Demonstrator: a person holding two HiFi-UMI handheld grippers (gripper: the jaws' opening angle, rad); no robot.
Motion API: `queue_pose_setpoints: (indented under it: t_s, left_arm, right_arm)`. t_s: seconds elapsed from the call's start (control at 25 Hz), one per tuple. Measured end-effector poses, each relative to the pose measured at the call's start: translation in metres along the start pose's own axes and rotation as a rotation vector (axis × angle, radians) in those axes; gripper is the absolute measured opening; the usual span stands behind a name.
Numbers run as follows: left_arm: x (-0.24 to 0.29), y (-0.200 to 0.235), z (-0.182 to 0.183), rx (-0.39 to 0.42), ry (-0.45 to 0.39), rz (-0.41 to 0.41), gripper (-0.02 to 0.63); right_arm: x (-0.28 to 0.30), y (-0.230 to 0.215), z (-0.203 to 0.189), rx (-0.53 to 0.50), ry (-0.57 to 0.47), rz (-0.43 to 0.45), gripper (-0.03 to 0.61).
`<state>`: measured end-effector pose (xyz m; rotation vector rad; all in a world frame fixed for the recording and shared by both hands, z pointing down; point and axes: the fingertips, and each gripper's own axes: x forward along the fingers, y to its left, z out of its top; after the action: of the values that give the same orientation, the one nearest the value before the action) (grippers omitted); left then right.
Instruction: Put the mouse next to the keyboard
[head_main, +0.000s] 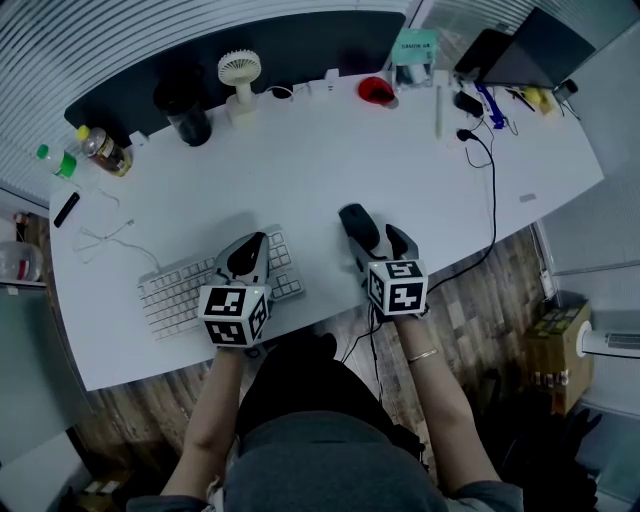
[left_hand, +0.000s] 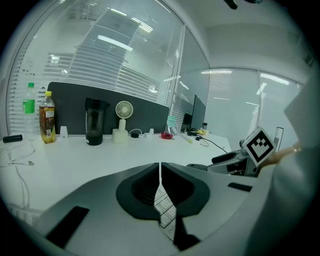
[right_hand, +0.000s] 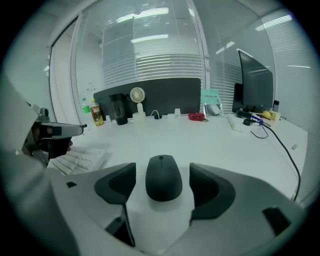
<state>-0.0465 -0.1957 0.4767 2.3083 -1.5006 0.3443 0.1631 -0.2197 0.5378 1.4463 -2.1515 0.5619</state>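
Black, smooth and low-domed, the mouse (right_hand: 163, 180) lies flat on the white matte desk (head_main: 330, 150), to the right of the pale keyboard (head_main: 185, 292), with a bare strip of desk between them. My right gripper (head_main: 374, 243) has its jaws spread wide on either side of the mouse. Its dark scooped pads (right_hand: 116, 186) stand clear of the rounded flanks and grip nothing. My left gripper (head_main: 248, 255) hangs over the keyboard's right end, jaws pressed together and empty, with square keys showing through the slit below.
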Motion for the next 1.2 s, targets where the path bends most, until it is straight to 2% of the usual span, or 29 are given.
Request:
queue_pose_setpoints:
  t_s: [0.28, 0.84, 1.04, 1.2]
  left_arm:
    - [-0.002, -0.018, 0.001, 0.019, -0.008, -0.016, 0.029]
    - [-0.013, -0.051, 0.002, 0.05, -0.02, -0.014, 0.029]
    - [-0.019, -0.063, 0.001, 0.062, -0.023, -0.013, 0.029]
    - [-0.024, -0.07, -0.002, 0.068, -0.023, -0.009, 0.029]
  right_arm:
    - [-0.025, 0.008, 0.005, 0.058, -0.063, 0.034, 0.302]
    - [-0.079, 0.007, 0.008, 0.091, -0.169, 0.062, 0.116]
    - [-0.097, 0.002, 0.001, 0.106, -0.192, 0.046, 0.018]
    - [-0.108, 0.002, -0.005, 0.104, -0.201, 0.051, 0.005]
